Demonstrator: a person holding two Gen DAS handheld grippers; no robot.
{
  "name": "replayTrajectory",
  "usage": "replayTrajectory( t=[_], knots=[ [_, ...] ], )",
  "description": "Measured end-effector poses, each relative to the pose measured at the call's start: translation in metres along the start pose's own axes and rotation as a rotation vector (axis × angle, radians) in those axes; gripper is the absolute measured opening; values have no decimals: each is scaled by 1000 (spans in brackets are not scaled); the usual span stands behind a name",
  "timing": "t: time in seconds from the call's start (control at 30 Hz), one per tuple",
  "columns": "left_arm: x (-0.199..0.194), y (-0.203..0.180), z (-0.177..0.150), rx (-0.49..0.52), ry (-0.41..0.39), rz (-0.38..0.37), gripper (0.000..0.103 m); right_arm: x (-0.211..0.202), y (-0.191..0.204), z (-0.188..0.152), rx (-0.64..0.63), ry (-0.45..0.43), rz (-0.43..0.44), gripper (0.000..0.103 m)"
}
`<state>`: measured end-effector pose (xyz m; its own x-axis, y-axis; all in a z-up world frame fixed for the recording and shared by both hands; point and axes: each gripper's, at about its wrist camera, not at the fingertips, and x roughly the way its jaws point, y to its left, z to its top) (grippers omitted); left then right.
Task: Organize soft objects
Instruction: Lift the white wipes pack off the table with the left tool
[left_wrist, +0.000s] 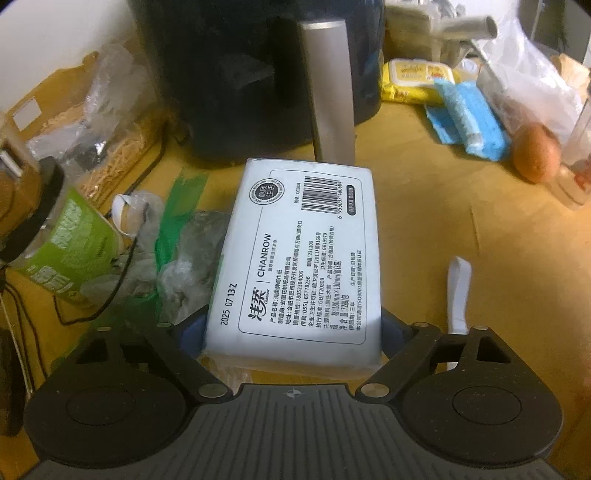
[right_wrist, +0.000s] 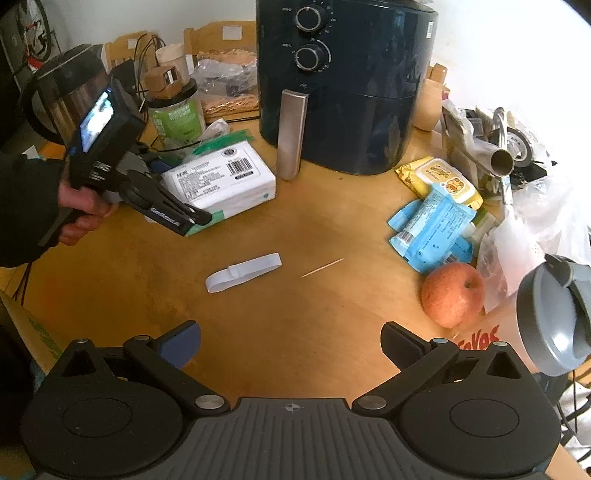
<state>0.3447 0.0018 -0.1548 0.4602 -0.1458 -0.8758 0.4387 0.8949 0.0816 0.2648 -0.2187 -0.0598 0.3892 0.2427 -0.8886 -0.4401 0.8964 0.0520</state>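
The left gripper is closed around the white tissue pack, at the surface beside the air fryer. The right gripper is spread, empty. Blue packs and yellow wipes lie unsorted; most work is judged outstanding.

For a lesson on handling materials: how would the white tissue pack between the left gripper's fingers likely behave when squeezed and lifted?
The tissue pack is plastic-wrapped paper, so probably light and slightly slippery. It should dent under the left gripper. Being boxy and flat, it is unlikely to roll.
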Motion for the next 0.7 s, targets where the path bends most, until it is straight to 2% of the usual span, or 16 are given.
replayTrajectory(
  t=[0.23,0.47,0.7],
  knots=[
    [-40,2,-6,-43,-75,-2,88,11,4,7,-75,-7,49,103],
    [-78,5,-19,-87,-125,-8,88,32,14,18,-228,-10,106,103],
    [-116,8,-36,-133,-164,-17,88,67,26,26,-371,10,91,101]
  ],
)
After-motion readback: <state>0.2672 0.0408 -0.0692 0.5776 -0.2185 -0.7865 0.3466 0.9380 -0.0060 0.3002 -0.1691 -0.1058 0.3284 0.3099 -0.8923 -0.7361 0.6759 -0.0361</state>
